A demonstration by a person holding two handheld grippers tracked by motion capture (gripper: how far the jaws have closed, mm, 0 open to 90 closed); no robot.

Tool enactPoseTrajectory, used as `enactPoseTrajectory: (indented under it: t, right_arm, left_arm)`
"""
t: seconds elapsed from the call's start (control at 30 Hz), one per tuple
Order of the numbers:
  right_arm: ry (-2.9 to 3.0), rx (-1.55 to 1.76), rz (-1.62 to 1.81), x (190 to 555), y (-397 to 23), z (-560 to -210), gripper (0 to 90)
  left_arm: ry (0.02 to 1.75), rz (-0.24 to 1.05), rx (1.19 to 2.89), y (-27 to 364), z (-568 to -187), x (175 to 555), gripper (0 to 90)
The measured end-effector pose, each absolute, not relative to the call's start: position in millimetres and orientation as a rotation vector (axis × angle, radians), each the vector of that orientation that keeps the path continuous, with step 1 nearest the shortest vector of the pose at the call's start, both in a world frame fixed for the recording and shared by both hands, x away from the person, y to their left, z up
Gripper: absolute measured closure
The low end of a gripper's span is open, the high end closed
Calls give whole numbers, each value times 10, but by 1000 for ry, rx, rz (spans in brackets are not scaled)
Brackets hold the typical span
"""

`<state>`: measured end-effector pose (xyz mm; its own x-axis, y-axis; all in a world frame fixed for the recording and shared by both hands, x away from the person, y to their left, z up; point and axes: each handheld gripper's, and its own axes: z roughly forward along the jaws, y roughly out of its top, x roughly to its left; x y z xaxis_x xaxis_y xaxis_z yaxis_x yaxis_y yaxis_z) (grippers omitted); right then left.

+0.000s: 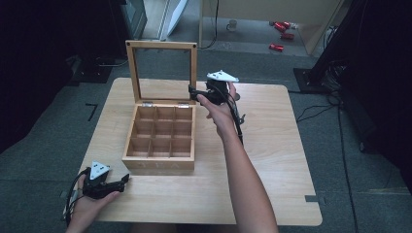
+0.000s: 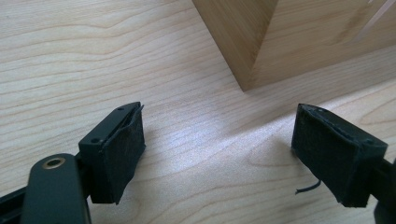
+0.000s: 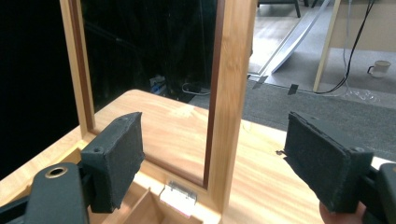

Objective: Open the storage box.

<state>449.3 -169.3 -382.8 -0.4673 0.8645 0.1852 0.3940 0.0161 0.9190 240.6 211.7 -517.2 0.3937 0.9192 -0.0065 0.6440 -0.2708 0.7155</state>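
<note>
Both grippers gape empty: left gripper [image 2: 217, 149] faces the box [image 1: 160, 145] corner; right gripper [image 3: 215, 163] straddles its upright lid [image 3: 231, 93].

The table [image 1: 272, 160] is pale wood with flowing grain and a smooth, faintly sheened finish. The tea box [image 1: 160, 145] is light, matt wood, its lid [image 1: 163, 70] a wooden frame around a clear pane, joined by small bright metal hinges [image 3: 180, 196]. Both the left gripper [image 2: 219, 149] and the right gripper [image 3: 210, 163] are matt black plastic, with jaws faced in rough, fuzzy black padding. The floor [image 1: 369, 184] is grey carpet.
</note>
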Motion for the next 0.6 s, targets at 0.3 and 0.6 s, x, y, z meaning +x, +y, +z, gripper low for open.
enactPoseTrajectory:
  t: [0.3, 0.6]
  right_arm:
    - [1863, 1266, 1434, 4241, -1906, -3862, 189]
    - [1874, 1254, 1407, 3998, -2132, -3934, 185]
  left_arm:
    - [1334, 559, 2015, 2111, -5174, 2404, 178]
    - [1335, 561, 2016, 2107, -5174, 2404, 179]
